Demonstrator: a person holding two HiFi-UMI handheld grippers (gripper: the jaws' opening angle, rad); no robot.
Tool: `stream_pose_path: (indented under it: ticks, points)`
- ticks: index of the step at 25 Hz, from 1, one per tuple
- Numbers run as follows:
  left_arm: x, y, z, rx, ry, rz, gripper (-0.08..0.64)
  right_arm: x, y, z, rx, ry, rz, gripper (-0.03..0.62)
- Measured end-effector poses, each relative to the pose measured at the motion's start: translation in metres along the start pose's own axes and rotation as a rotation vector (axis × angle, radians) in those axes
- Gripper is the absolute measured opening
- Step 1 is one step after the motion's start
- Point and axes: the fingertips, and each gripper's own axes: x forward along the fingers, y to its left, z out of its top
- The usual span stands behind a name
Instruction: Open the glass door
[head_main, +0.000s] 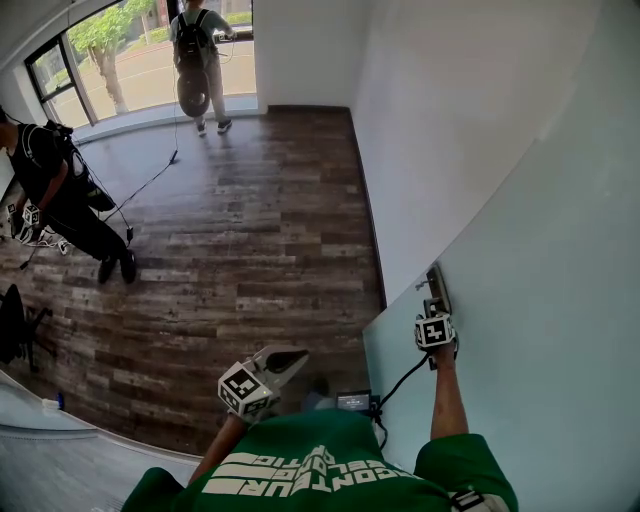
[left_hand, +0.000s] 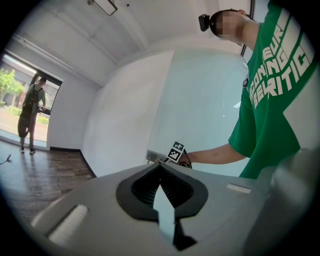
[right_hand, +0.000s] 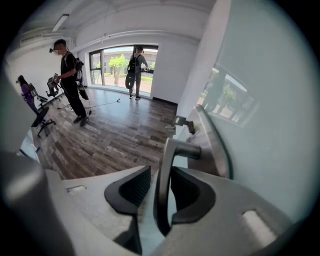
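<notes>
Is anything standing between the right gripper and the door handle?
Nothing visible does. The door handle stands between the open jaws of the right gripper, close against one jaw, with a gap on the other side.

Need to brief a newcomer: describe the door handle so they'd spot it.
Start at the frosted glass door on the right. On its metal edge plate, the handle is the curved silver lever between the right tongs, bigger than the small latch beyond it.

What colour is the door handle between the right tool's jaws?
The door handle is silver-grey metal, clearest in the right gripper view.
</notes>
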Motion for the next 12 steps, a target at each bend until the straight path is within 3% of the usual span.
stream_pose_path:
  ticks: [6,8,10,12]
  points:
    - [-0.006,0.006,-0.004,0.002,0.002,0.013,0.015,-0.042,-0.019,0.022,-0.113,-0.053,-0.208,0.133]
    - [-0.006,0.006,0.000,0.002,-0.007,0.019,0.015,-0.068,-0.021,0.036,-0.115,-0.149,-0.267,0.124]
    - [-0.007,0.008,0.001,0.002,-0.013,0.025,0.015,-0.093,-0.015,0.053,-0.104,-0.275,-0.277,-0.008]
    - [-0.010,0.008,0.000,0.000,-0.012,0.031,0.015,-0.115,0.000,0.065,-0.095,-0.388,-0.247,-0.008]
